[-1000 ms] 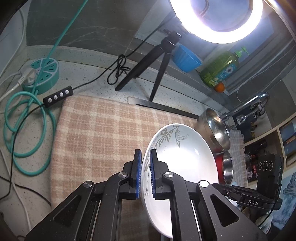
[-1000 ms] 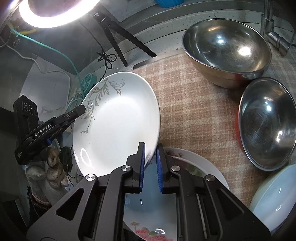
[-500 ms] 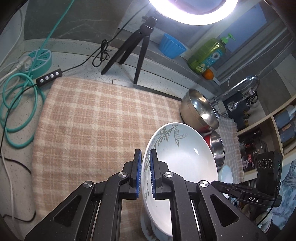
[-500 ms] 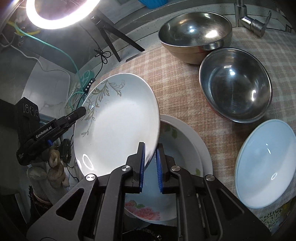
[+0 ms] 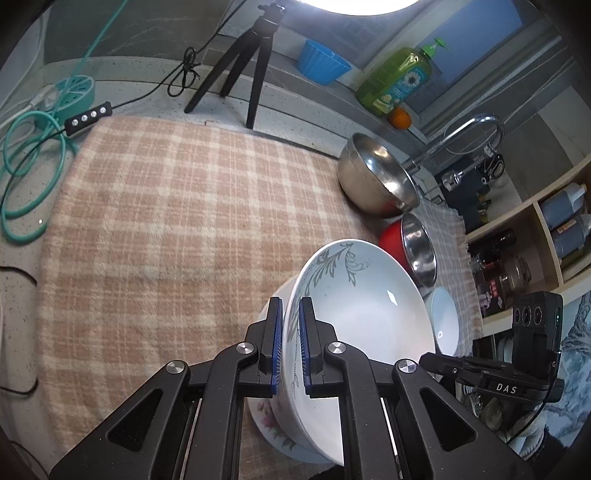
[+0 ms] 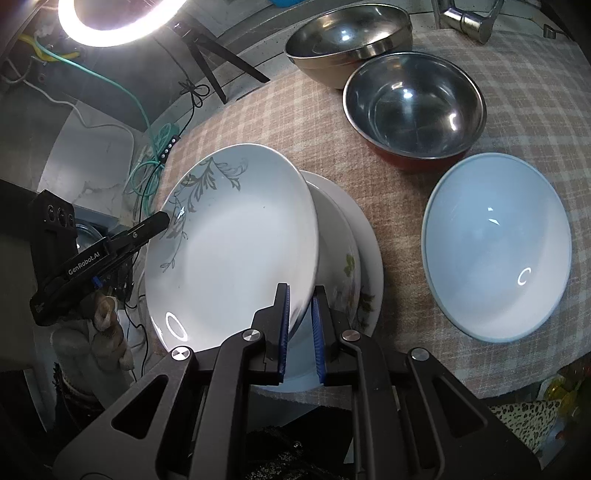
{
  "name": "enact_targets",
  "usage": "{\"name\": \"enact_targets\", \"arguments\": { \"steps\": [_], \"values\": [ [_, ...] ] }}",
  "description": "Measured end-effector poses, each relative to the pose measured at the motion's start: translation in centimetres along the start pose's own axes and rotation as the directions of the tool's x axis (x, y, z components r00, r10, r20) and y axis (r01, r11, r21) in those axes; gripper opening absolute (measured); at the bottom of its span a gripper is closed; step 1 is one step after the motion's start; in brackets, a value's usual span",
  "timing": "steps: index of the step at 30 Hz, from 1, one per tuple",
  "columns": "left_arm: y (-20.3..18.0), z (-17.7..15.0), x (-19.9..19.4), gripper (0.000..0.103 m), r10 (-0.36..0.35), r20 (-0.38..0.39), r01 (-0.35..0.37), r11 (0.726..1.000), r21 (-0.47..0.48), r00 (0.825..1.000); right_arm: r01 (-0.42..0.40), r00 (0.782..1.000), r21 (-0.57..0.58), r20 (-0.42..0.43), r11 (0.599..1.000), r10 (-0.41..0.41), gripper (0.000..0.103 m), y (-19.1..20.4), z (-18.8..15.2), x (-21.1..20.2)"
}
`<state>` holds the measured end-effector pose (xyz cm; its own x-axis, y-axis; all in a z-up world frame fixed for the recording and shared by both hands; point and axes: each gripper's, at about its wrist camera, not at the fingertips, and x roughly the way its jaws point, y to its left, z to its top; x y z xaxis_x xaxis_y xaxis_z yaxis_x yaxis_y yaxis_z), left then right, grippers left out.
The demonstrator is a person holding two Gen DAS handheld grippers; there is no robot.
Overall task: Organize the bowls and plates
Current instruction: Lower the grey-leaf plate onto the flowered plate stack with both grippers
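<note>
Glossy leaf plate point(image 6: 236, 236) shifted over floral plates point(image 6: 354, 266) (both grippers clamped)

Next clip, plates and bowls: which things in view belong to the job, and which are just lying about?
Job:
leaf-pattern plate, held by left claw and right claw
floral plate
pale blue bowl
red-sided steel bowl
steel bowl

Lying about:
tripod
soap bottle
blue cup
teal cable

Flowered plate point(image 6: 364, 266) mostly hidden
</note>
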<state>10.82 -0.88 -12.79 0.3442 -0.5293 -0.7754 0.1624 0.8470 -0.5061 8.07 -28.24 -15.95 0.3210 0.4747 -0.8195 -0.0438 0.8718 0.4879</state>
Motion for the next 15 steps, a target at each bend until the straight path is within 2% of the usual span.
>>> {"name": "enact_targets", "arguments": {
  "steps": [15],
  "values": [
    [-0.6, -1.7, 1.6, 0.007, 0.008, -0.048, -0.007, 1.0, 0.018, 0.999, 0.033, 0.999, 0.017, -0.018, 0.999, -0.032, 0.012, -1.9, -1.3, 0.2]
  ]
}}
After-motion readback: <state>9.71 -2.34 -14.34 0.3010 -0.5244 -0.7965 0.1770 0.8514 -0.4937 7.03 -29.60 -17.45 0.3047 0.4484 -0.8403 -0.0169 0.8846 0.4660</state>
